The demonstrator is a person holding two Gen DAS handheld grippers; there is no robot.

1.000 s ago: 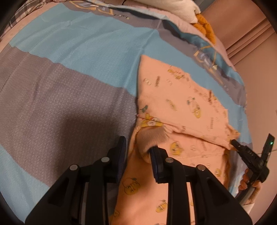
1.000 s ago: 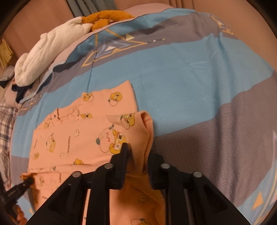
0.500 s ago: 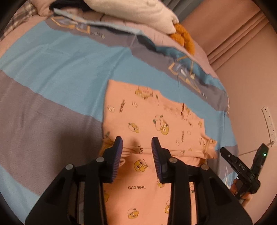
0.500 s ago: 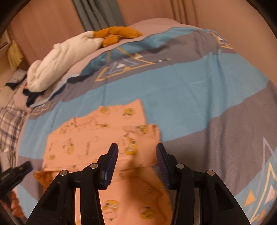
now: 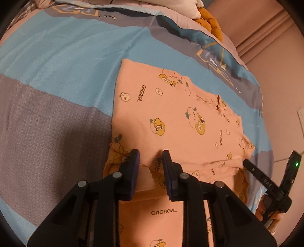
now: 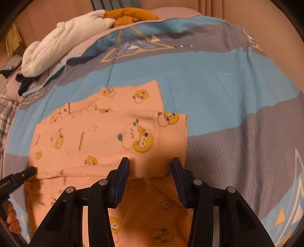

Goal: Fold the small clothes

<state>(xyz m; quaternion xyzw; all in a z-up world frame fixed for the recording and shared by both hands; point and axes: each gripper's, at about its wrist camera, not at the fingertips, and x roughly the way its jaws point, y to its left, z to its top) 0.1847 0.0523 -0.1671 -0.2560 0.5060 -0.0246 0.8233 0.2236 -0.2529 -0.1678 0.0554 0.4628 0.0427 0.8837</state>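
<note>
On the bed point(image 5: 57, 62), over a blue and grey striped cover, lies a peach garment point(image 5: 171, 117) printed with yellow cartoon ducks and the word GAGAGA. It is spread flat, with its near portion folded up over itself; the fold edge runs crosswise just ahead of both sets of fingers.

Left gripper point(image 5: 151, 167): jaws spread, nothing between them. Fingers point(image 5: 134, 171) hang just above the fold edge near the garment's left side. A small patch of the fabric's paler reverse shows below the fingertips. Whether the tips touch cloth is hard to judge from this angle.

Right gripper point(image 6: 151, 174): jaws spread wide, nothing pinched. It sits over the folded flap near the garment's right edge; a stitched hem point(image 6: 155, 136) runs up the flap just ahead of it. Same garment in this view point(image 6: 98, 136), slightly blurred at its far end.

Each camera catches the other tool: the right gripper appears at the lower right of the left view point(image 5: 269, 180), with a green light lit on its body and the person's hand point(image 5: 266, 212) under it; the left one shows at the lower left edge of the right view point(image 6: 17, 176).

At the far end of the bed: a white bundle point(image 6: 62, 43), an orange cloth point(image 6: 131, 16) touching it, and plaid fabric point(image 6: 5, 114) at the left edge.
</note>
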